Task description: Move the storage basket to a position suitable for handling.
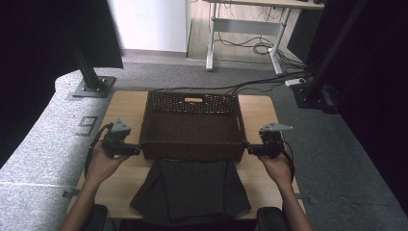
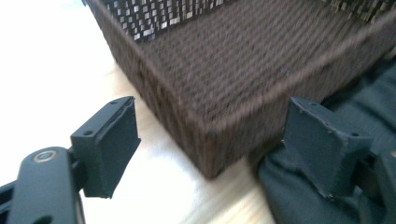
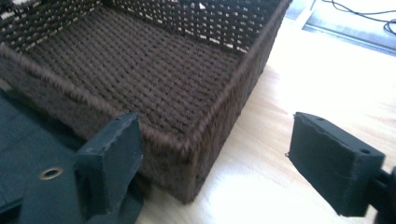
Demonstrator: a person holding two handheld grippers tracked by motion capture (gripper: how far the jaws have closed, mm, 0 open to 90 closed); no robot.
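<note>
A dark brown woven basket (image 1: pixel 192 150) stands in the middle of the wooden table (image 1: pixel 126 103), with nothing inside it. A folded dark grey garment (image 1: pixel 190 190) lies flat in front of it, its far edge against the basket's near wall. My left gripper (image 1: pixel 139 150) is at the basket's near left corner, jaws wide apart. In the left gripper view that corner (image 2: pixel 210 154) sits between the jaws of the left gripper (image 2: pixel 215 144) without touching the pads, and the garment (image 2: pixel 299 205) lies below. My right gripper (image 1: pixel 248 150) stands open at the near right corner (image 3: pixel 187 163), astride it (image 3: pixel 224 158).
Black frame posts on base plates (image 1: pixel 91 89) stand at the table's far left and far right. Cables (image 1: pixel 260 84) run over the grey floor behind the table. Bare wood (image 3: pixel 299 93) lies on either side of the basket. A desk's legs (image 1: pixel 210 43) stand farther back.
</note>
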